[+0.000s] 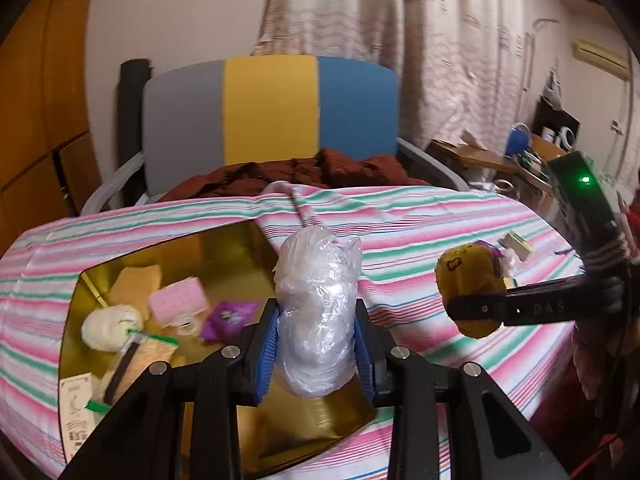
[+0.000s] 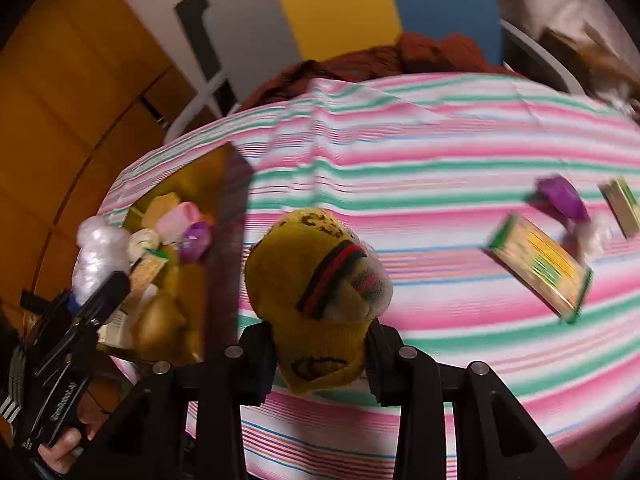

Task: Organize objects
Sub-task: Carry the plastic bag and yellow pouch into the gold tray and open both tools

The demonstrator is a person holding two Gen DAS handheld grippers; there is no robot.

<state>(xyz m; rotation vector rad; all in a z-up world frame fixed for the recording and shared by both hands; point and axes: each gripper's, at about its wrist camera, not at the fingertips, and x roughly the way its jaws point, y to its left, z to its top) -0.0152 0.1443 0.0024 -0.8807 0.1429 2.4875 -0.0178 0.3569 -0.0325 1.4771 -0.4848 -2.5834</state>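
Over the gold box (image 1: 240,248), my left gripper (image 1: 316,344) has its jaws clamped on a plastic-wrapped bundle (image 1: 316,308). My right gripper (image 2: 320,348) grips a yellow knit item (image 2: 304,272) above the table (image 2: 440,152). Several items already boxed; two packets (image 2: 540,264) and a purple wrapper (image 2: 560,196) remain outside.

The clear plastic bag (image 1: 316,312) is crumpled, so what is inside it cannot be seen. It also hides part of the gold box (image 1: 224,248) behind it. Right of that box, the yellow packet (image 2: 540,264) and the purple thing (image 2: 560,196) are too blurry to read.
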